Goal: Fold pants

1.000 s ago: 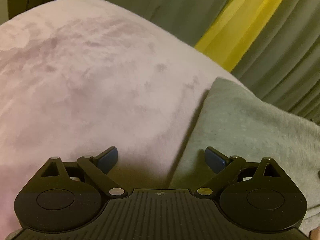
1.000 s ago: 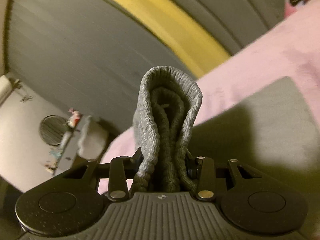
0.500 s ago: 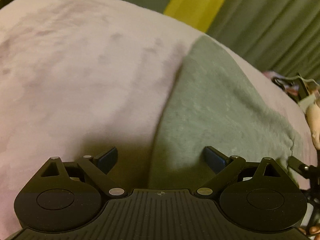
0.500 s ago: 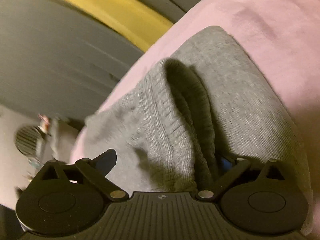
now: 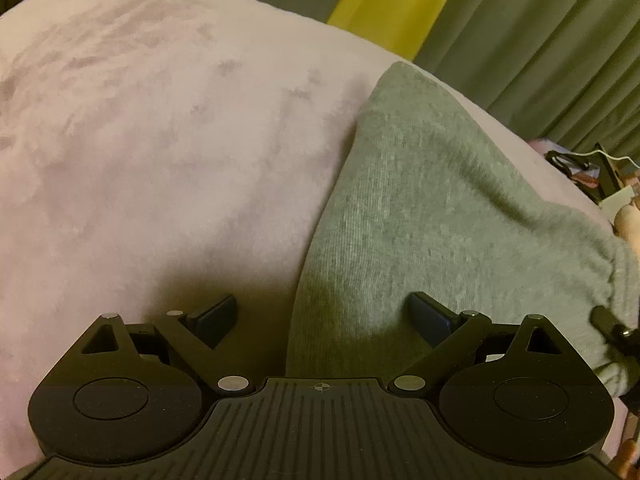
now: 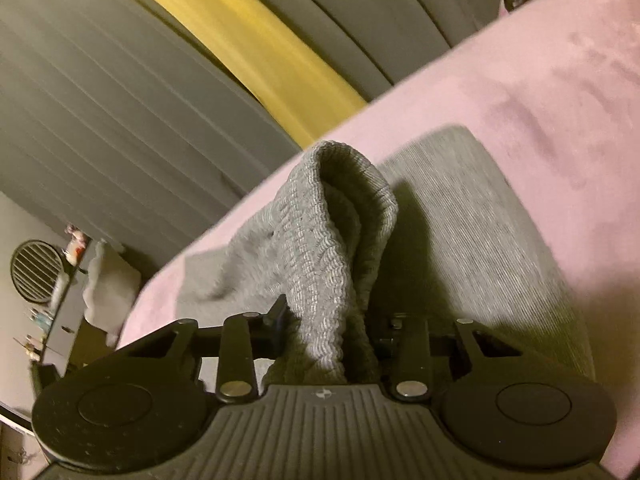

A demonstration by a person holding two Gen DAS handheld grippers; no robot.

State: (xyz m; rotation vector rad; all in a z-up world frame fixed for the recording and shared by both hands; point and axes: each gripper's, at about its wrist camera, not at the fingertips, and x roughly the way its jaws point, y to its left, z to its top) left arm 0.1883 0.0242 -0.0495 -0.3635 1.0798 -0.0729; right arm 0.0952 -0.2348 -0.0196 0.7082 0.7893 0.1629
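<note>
Grey pants lie folded on a pink blanket. My left gripper hovers open just above them, and the pants' left edge runs between its blue pads, which do not touch the cloth. In the right wrist view the pants spread to the right, and their ribbed band stands up in a fold. My right gripper is closing on the base of that band, which is pinched between its jaws. A black part at the left wrist view's right edge may be that gripper.
Grey-green curtains with a yellow strip hang behind the bed. Small clutter sits beyond the blanket's right end. In the right wrist view a round slatted grille and a shelf with small items stand at far left.
The right gripper held the ribbed band, opened wide half a second ago with the band slumped on the pants, and now pinches it upright again. The left gripper shifted over the pants' edge.
</note>
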